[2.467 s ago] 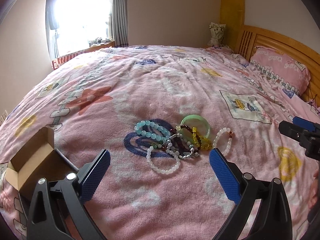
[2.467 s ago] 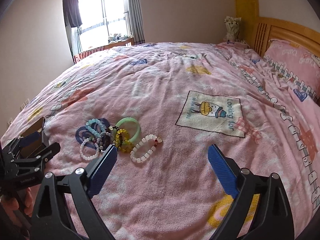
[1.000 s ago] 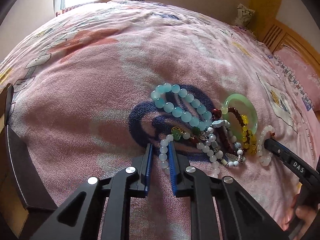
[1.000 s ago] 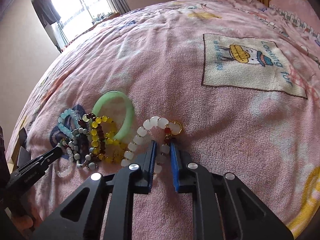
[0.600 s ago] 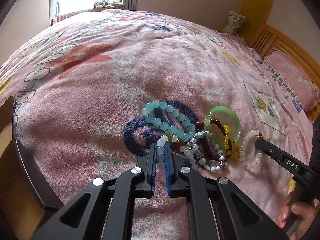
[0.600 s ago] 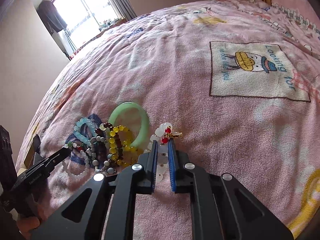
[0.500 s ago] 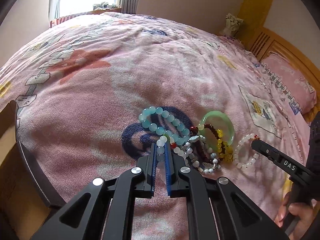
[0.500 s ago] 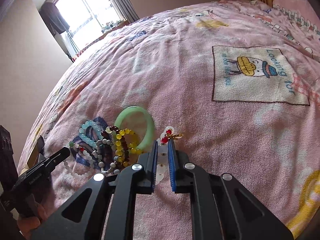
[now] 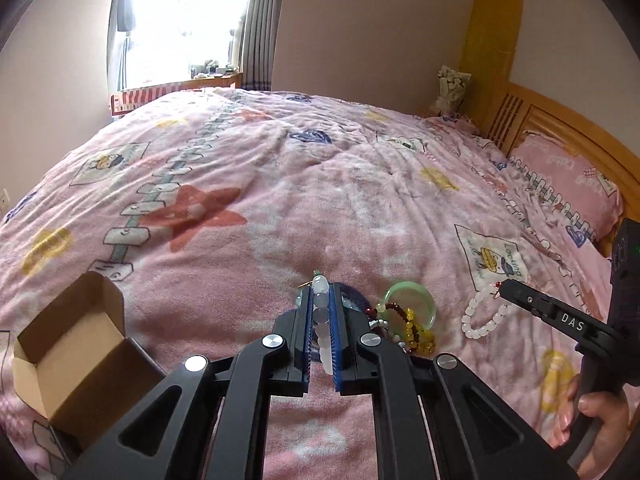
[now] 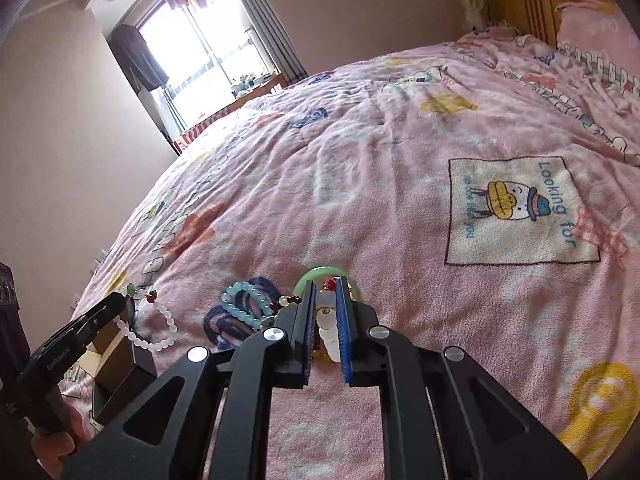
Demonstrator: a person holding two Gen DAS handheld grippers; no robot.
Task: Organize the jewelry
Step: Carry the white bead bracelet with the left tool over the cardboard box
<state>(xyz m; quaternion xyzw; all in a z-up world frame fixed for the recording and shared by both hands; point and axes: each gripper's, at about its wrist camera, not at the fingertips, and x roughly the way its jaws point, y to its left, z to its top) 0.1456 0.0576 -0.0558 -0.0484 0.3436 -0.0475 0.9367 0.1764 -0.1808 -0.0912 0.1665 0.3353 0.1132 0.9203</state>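
Observation:
My left gripper [image 9: 321,300] is shut on a white bead bracelet [image 9: 322,328] with small green and red beads, lifted off the bed; it hangs from the jaws in the right wrist view [image 10: 158,328]. My right gripper [image 10: 326,288] is shut on another white bead bracelet [image 10: 330,334] with a red bead, also lifted; it dangles in the left wrist view [image 9: 482,314]. A pile stays on the pink blanket: a green jade bangle [image 9: 408,306], a yellow bead bracelet [image 9: 418,330], a dark red one, and a light blue bead bracelet [image 10: 244,304].
An open cardboard box [image 9: 70,354] stands on the bed at the left, under the left gripper in the right wrist view [image 10: 116,356]. A pink pillow [image 9: 568,184] and a wooden headboard [image 9: 556,120] are at the right. A window [image 9: 180,20] is at the far end.
Both grippers have lifted with their white bracelets, pulling them free of the pile. The left gripper has moved up and left towards the box; the box has come into view.

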